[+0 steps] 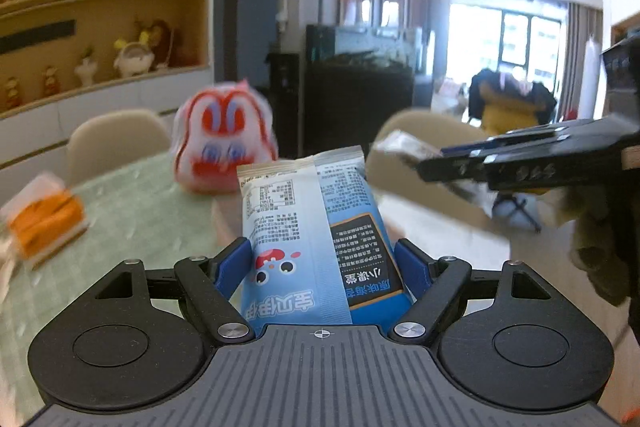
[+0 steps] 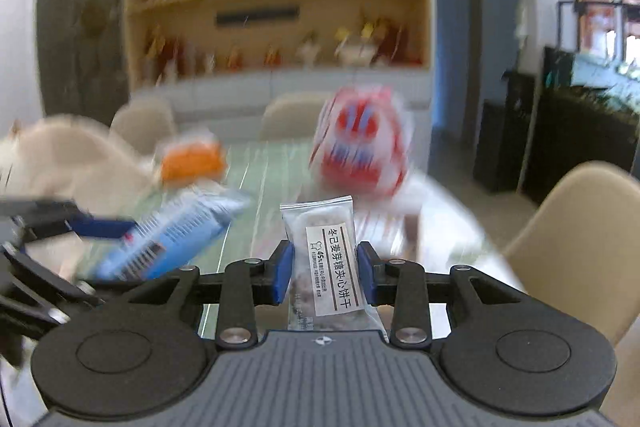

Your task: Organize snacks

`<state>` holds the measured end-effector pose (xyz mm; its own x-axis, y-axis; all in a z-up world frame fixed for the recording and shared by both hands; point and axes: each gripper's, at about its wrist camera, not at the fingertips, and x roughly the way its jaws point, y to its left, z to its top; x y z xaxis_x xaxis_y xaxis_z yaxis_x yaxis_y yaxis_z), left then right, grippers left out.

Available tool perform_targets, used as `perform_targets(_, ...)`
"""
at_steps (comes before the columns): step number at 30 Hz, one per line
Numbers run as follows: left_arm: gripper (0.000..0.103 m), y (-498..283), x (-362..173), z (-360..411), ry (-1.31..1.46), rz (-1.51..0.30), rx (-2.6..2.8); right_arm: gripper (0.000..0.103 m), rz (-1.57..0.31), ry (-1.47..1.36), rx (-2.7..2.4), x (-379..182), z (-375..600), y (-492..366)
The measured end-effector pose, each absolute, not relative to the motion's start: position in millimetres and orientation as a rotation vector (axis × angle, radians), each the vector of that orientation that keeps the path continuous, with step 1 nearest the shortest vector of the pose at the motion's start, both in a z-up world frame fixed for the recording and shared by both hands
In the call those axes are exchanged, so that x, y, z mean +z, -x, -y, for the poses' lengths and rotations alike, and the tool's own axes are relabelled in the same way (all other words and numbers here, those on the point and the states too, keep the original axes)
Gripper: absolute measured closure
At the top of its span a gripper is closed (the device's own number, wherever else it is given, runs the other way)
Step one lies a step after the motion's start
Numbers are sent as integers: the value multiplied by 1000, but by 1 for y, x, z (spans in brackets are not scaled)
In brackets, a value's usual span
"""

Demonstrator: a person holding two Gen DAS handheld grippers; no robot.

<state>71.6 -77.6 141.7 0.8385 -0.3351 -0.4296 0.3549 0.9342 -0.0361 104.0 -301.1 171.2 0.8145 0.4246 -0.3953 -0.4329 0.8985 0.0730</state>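
Left tool (image 1: 320, 263) pinching blue-and-white foil snack packet (image 1: 316, 239), raised over green-clothed surface (image 1: 132, 211) | right tool (image 2: 325, 273) pinching clear-wrapped sandwich biscuit with white label (image 2: 330, 259), above the same surface | red-and-white rabbit-faced bag (image 1: 224, 143) standing behind.

1. The left gripper (image 1: 320, 259) holds a seaweed snack packet (image 1: 316, 227) upright between its two pads, above the near edge of the table (image 1: 132, 211).
2. The right gripper (image 2: 324, 271) grips a biscuit packet (image 2: 328, 251) standing upright between its pads, also over the table.
3. In the left wrist view, the right gripper comes in from the right, level with the top of the seaweed snack packet.
4. In the right wrist view, the left gripper and its packet sit to the left, tilted.
5. A lion-face bag (image 1: 224, 139) stands on the table behind both packets.
6. A tissue box (image 1: 44, 223) lies on the table, left of the bag.
7. Chairs (image 1: 116, 143) stand at the table's far side, with wall shelves (image 1: 104, 11) behind them.
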Motion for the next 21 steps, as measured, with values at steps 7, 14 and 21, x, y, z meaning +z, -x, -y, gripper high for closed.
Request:
perform_targets(7, 21, -233, 79, 99, 83, -637, -335, 69, -490, -46, 385, 168, 290, -208)
perform_targets(14, 25, -245, 48, 89, 56, -614, -361, 68, -740, -120, 415, 83, 267, -294)
perform_targets(21, 25, -210, 69, 42, 171, -527, -274, 66, -780, -76, 358, 44, 243, -312)
